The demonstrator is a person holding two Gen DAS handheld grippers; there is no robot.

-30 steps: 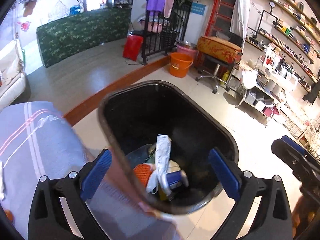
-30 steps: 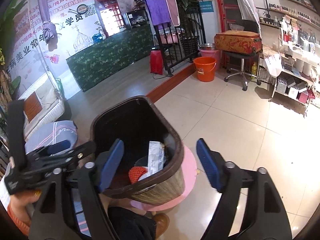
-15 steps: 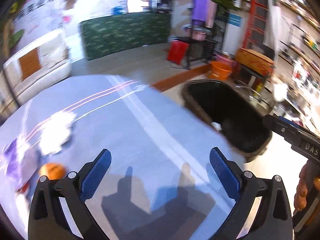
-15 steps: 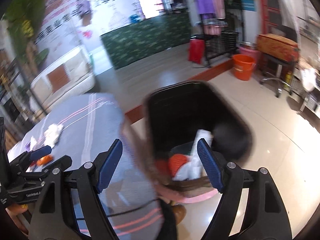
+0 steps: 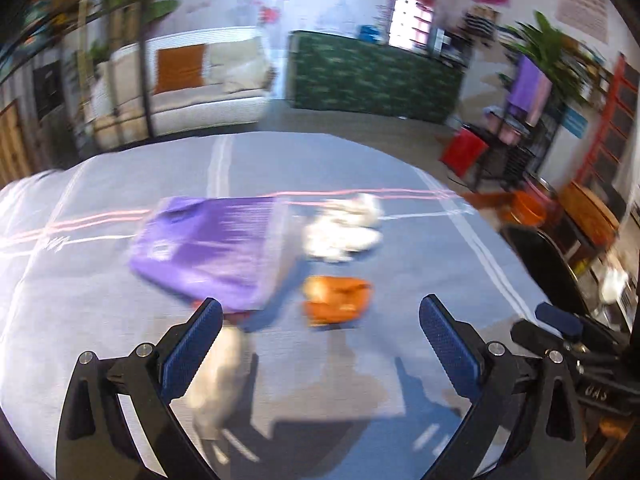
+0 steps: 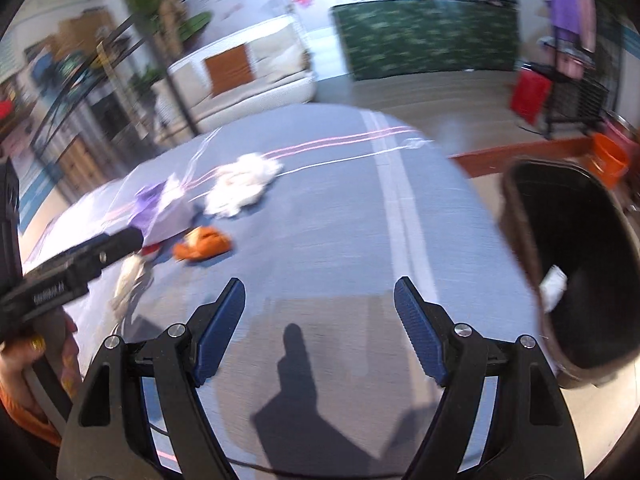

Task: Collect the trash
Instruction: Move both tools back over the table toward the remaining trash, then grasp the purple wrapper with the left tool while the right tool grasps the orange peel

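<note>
Trash lies on a table with a blue-grey cloth (image 5: 360, 176): a purple bag (image 5: 208, 248), crumpled white tissue (image 5: 344, 228), an orange wrapper (image 5: 336, 300) and a pale scrap (image 5: 220, 376). My left gripper (image 5: 316, 340) hovers open just short of the orange wrapper, nothing between its fingers. My right gripper (image 6: 320, 320) is open and empty over bare cloth (image 6: 360, 240); the orange wrapper (image 6: 204, 248), white tissue (image 6: 244, 188) and purple bag (image 6: 160, 212) lie to its left. The dark trash bin (image 6: 580, 280), with white trash inside, stands off the table's right edge.
A white sofa (image 5: 200, 80) and a green-covered counter (image 5: 376, 76) stand beyond the table. An orange bucket (image 6: 610, 156), a red bag (image 6: 530, 96) and a black rack (image 6: 576, 96) sit on the floor at right. The left gripper's body (image 6: 76, 268) crosses the right wrist view.
Both grippers have swung left, away from the trash bin and over the table. The bin has slid to the right edge of both views, and the table's trash has come into sight.
</note>
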